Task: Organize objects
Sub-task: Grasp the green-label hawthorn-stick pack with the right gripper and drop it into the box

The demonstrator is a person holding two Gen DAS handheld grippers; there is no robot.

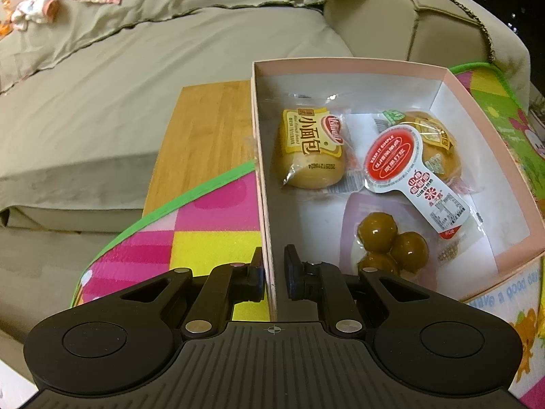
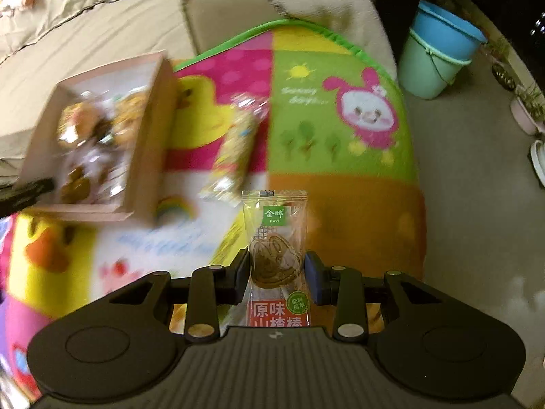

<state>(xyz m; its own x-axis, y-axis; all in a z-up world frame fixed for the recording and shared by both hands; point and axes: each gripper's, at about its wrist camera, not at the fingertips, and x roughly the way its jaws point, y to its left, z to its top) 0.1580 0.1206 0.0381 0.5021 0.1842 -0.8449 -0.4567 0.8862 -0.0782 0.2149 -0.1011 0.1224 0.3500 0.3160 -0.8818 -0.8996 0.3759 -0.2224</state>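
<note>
Colourful cartoon fleece blanket covers a low table beside a beige sofa. My left gripper straddles the near wall of a pink cardboard box, its pads either side of the thin wall (full contact is unclear). Inside lie wrapped buns and glossy green plums. My right gripper pinches a hawthorn snack packet at its middle: light, crinkly, slippery film over a brittle disc, so grip gently. Another wrapped snack lies on the blanket.
</note>
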